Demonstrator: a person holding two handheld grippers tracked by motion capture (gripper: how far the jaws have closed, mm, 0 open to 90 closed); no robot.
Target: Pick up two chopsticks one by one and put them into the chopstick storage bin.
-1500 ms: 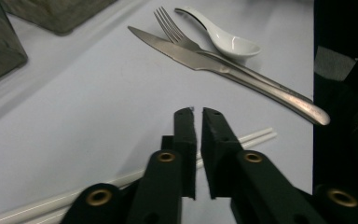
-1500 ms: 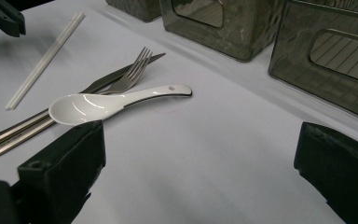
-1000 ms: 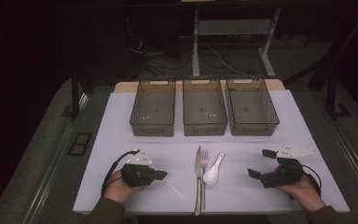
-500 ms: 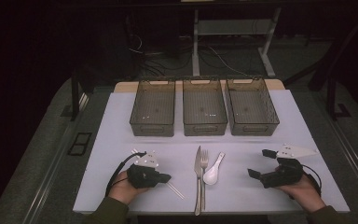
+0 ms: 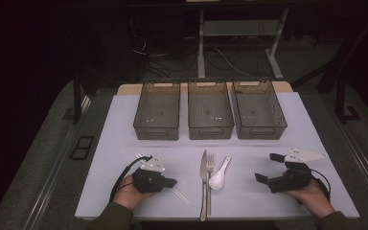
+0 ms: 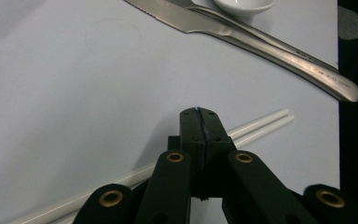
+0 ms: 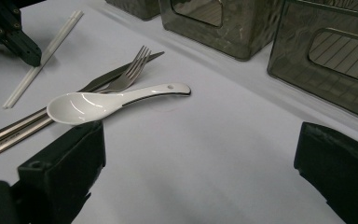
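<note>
My left gripper (image 5: 173, 182) sits low at the front left of the white mat with its jaws shut and nothing between them. In the left gripper view its tips (image 6: 199, 112) hover just over a pair of white chopsticks (image 6: 261, 123), which run underneath them. The chopsticks (image 5: 182, 195) lie flat on the mat. A knife (image 5: 203, 179), a fork (image 5: 210, 172) and a white ceramic spoon (image 5: 219, 176) lie side by side in the middle front. My right gripper (image 5: 267, 167) rests at the front right, open and holding nothing, with the spoon (image 7: 102, 103) ahead of it.
Three empty dark mesh bins stand in a row at the back of the mat: left (image 5: 157, 110), middle (image 5: 210, 110), right (image 5: 258, 110). The white mat (image 5: 124, 143) covers the table; its front edge runs close to both hands.
My left gripper has edged slightly to the right, over the chopsticks, jaws still shut. The right gripper has not moved.
</note>
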